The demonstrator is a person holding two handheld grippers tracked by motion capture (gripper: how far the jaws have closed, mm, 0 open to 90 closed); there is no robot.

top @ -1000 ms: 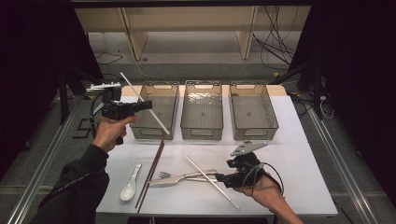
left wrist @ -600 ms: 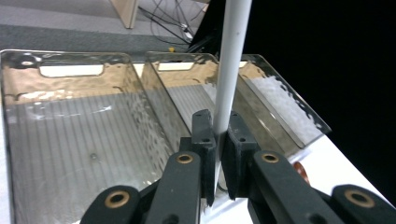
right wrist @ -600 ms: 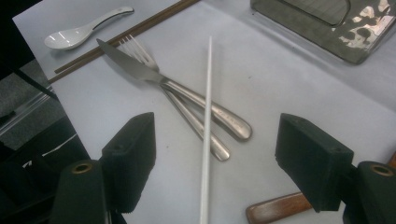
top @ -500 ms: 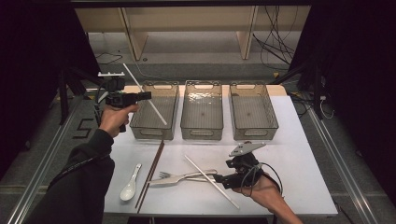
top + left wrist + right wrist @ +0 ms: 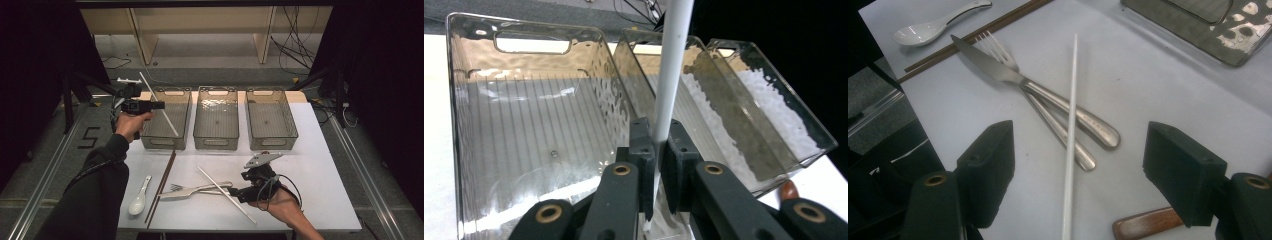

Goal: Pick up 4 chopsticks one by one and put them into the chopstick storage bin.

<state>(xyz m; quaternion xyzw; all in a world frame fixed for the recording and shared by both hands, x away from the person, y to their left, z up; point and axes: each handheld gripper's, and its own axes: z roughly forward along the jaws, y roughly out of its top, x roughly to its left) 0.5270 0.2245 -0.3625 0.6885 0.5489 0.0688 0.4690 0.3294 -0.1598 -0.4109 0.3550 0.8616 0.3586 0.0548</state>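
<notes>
Only one readable mark: a dark digit "5" (image 5: pixel 88 138) on the grey floor, left of the white surface (image 5: pixel 325 165) and just beside the metal floor rail (image 5: pixel 50 175). Nothing legible on the three clear bins, the cutlery or the chopsticks. No brand or label readable in either gripper view.

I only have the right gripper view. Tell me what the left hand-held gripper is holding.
Observer: The left hand-held gripper is shut on a white chopstick.
Operator: Say where it is.
Observer: Above the left bin, with the chopstick's lower end slanting over it.
Operator: Report what's inside that bin.
Observer: No cutlery that I can see; its ribbed floor looks bare.
Operator: Count the bins.
Observer: Three clear ones in a row, counting the middle bin and the right bin.
</notes>
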